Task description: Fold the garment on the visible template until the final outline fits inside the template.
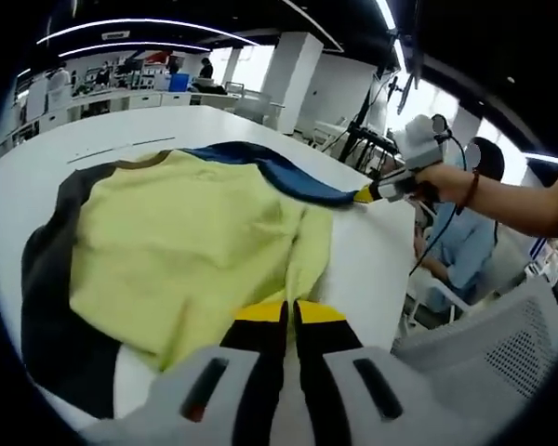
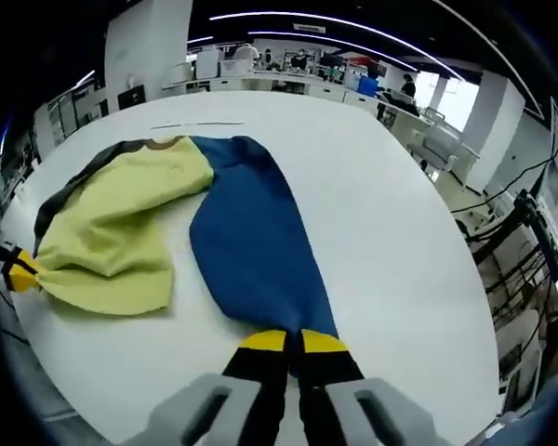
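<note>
On the white table [image 2: 381,232], both grippers pinch the yellow-and-blue garment [image 2: 167,223].

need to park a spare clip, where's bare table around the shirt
Bare white table runs wide beside the blue part of the shirt and beyond its collar end, toward the desks. It is crowded along the near edge, where the left gripper and right gripper pinch the yellow part and the blue hem.
</note>
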### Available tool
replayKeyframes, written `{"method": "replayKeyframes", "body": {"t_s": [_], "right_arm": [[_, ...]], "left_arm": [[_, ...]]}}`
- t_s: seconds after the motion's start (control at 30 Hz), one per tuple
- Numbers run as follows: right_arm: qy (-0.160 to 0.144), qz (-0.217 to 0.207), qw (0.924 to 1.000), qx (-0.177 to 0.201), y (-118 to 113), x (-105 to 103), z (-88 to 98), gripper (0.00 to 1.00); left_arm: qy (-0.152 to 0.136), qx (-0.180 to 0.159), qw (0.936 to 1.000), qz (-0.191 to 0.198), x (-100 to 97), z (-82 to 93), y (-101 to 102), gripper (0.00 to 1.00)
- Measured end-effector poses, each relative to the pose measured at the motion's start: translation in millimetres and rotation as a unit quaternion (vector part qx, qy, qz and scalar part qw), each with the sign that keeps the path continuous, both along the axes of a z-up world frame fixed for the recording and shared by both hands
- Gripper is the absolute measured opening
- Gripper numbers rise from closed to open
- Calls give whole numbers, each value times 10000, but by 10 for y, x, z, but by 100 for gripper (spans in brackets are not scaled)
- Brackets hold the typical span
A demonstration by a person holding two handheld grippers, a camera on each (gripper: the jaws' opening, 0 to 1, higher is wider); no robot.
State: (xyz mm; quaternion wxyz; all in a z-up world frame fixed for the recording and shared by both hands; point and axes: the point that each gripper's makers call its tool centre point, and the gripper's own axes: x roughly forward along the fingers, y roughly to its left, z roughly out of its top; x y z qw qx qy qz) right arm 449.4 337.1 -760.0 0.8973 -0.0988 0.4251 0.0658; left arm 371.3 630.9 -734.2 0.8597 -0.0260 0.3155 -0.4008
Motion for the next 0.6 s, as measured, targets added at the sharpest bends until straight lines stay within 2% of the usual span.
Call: {"method": "replayKeyframes", "body": {"t_s": [0.37, 0.6], "right_arm": [[82, 18, 9992, -380, -267, 103, -15, 0], [127, -7, 9985, -526, -429, 155, -26, 0]], "left_arm": [[109, 0, 9999, -108, -118, 89, 82, 1], [191, 115, 9995, -218, -194, 63, 173, 0]]}}
